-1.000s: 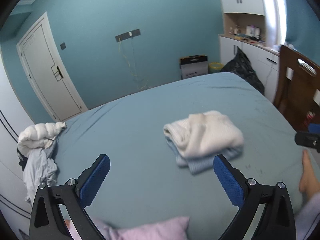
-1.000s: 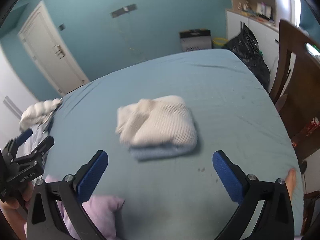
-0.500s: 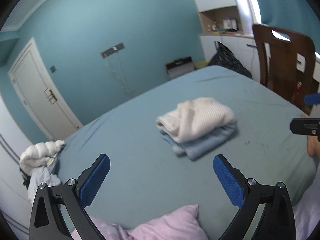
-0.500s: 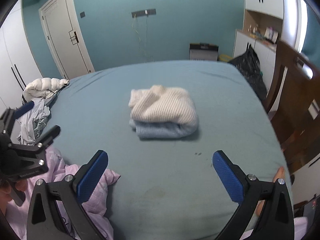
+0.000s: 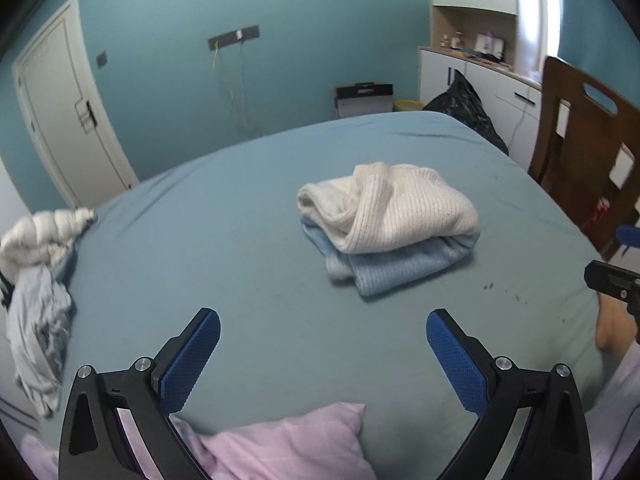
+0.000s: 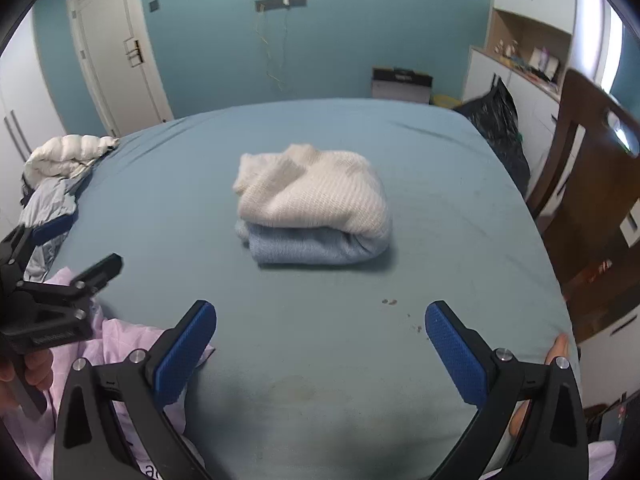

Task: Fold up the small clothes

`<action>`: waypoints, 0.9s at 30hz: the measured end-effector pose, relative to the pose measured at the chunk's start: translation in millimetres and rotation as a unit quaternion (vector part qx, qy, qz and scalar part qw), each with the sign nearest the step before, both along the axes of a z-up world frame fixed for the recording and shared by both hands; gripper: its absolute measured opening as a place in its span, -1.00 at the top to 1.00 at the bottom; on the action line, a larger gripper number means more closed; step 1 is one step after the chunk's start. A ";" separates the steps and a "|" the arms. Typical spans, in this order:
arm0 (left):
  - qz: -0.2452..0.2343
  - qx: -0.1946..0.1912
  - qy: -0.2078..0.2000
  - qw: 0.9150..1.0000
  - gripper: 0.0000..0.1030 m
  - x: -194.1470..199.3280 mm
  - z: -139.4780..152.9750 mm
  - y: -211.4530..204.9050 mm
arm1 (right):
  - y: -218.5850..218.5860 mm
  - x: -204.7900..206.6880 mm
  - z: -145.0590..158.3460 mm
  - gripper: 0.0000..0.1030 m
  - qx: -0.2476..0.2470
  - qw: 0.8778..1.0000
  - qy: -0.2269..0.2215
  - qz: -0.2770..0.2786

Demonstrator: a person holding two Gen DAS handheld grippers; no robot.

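Both tongs, left (image 5: pixel 323 350) and right (image 6: pixel 321 340), gape empty; pink cloth (image 5: pixel 280 448) cut off.

Both grippers match: left gripper (image 5: pixel 323 340) and right gripper (image 6: pixel 321 334) show black angular frames, silver screws, and blue dimpled pads (image 6: pixel 185 352); white lettering marks the left's body.

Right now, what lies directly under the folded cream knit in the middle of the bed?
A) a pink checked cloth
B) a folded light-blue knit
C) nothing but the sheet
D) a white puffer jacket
B: the cream knit rests on top of a folded light-blue knit, stacked on the bed.
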State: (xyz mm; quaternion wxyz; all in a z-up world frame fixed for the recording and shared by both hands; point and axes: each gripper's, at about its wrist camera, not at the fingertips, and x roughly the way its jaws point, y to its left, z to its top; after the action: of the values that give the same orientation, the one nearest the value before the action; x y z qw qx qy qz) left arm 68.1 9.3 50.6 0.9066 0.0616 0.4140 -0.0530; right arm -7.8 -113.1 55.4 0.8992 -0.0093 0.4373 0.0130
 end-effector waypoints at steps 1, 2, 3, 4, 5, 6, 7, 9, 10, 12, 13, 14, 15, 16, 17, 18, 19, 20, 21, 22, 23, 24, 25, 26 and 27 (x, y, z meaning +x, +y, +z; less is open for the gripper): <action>0.006 -0.006 0.004 1.000 -1.00 1.3 -2.3 2.5 | -1.4 0.8 -0.9 -0.99 -0.007 1.000 -0.004 -0.008; 0.009 -0.010 0.008 1.000 -1.00 2.2 -3.7 4.1 | -2.5 1.3 -1.2 -0.99 -0.012 1.000 -0.006 -0.013; 0.012 -0.013 0.013 1.000 -1.00 3.3 -5.5 5.8 | -3.8 1.8 -1.8 -0.99 -0.016 1.000 -0.007 -0.017; 0.015 -0.013 0.016 1.000 -1.00 3.9 -7.0 7.1 | -5.8 2.3 -2.5 -0.99 -0.018 1.000 -0.007 -0.023; 0.018 -0.012 0.017 1.000 -1.00 3.9 -8.3 8.2 | -7.4 2.3 -3.1 -0.99 -0.016 1.000 -0.004 -0.026; 0.020 -0.014 0.017 1.000 -1.00 3.5 -8.8 9.2 | -9.2 2.8 -3.6 -0.99 -0.014 0.999 -0.001 -0.029; 0.021 -0.015 0.018 1.000 -1.00 3.3 -9.1 9.9 | -11.9 2.8 -4.0 -0.99 -0.010 0.999 0.003 -0.033; 0.022 -0.020 0.021 0.999 -1.00 2.3 -8.2 10.9 | -15.7 2.3 -3.6 -0.99 -0.004 0.999 0.009 -0.037; 0.023 -0.024 0.020 0.999 -1.00 1.6 -7.0 11.8 | -17.7 1.1 -2.2 -0.99 -0.003 0.999 0.009 -0.039; 0.026 -0.030 0.017 0.999 -1.00 0.1 -4.4 13.5 | -18.8 -0.8 -0.4 -0.99 -0.005 0.999 0.006 -0.040; 0.026 -0.031 0.015 0.999 -1.00 -0.8 -3.1 13.9 | -18.8 -2.4 1.2 -0.99 -0.007 0.999 0.005 -0.040; 0.026 -0.030 0.013 0.999 -1.00 -1.4 -2.2 14.0 | -18.3 -4.0 2.5 -0.99 -0.009 0.999 0.003 -0.040; 0.025 -0.025 0.011 0.999 -1.00 -2.0 -1.6 13.6 | -17.7 -5.4 3.9 -0.99 -0.013 0.999 0.001 -0.039; 0.025 -0.020 0.009 0.999 -1.00 -2.8 -1.0 12.8 | -18.3 -5.8 5.6 -0.99 -0.016 0.999 -0.001 -0.039; 0.024 -0.018 0.007 1.000 -1.00 -4.0 -0.3 11.9 | -18.2 -6.5 7.3 -0.99 -0.019 0.999 -0.003 -0.039; 0.022 -0.018 0.004 1.000 -1.00 -5.4 0.6 10.9 | -16.3 -8.3 8.7 -0.99 -0.022 0.999 -0.006 -0.039; 0.020 -0.017 0.002 1.000 -1.00 -6.5 1.4 10.2 | -16.2 -8.4 9.6 -0.99 -0.024 0.999 -0.008 -0.038; 0.017 -0.016 -0.001 1.000 -1.00 -8.1 2.7 9.2 | -15.1 -9.0 10.4 -0.99 -0.025 0.999 -0.010 -0.037; 0.015 -0.015 -0.005 1.000 -1.00 -9.1 3.9 8.5 | -14.2 -9.6 11.5 -0.99 -0.028 0.999 -0.011 -0.036; 0.014 -0.012 -0.009 1.000 -1.00 -10.2 5.2 7.7 | -13.6 -10.1 12.6 -0.99 -0.029 0.999 -0.013 -0.034; 0.012 -0.010 -0.011 1.000 -1.00 -10.6 6.1 7.2 | -11.7 -10.8 13.1 -0.99 -0.032 0.999 -0.014 -0.032; 0.011 -0.008 -0.014 1.000 -1.00 -11.2 7.2 6.9 | -11.1 -11.0 13.9 -0.99 -0.034 0.999 -0.015 -0.030; 0.009 -0.007 -0.016 1.000 -1.00 -11.9 7.9 6.4 | -9.4 -11.5 14.6 -0.99 -0.036 0.999 -0.017 -0.028; 0.007 -0.007 -0.018 1.000 -1.00 -12.7 8.5 5.8 | -8.0 -12.0 14.7 -0.99 -0.038 0.999 -0.018 -0.027; 0.006 -0.006 -0.019 1.000 -1.00 -13.1 8.7 5.5 | -6.9 -12.3 14.9 -0.99 -0.040 0.999 -0.019 -0.025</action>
State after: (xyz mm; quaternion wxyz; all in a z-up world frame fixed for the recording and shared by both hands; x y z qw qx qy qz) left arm 55.0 14.8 59.3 0.9151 0.0543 0.3965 -0.0487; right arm -20.1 -120.0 70.3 0.9063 -0.0344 0.4203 -0.0274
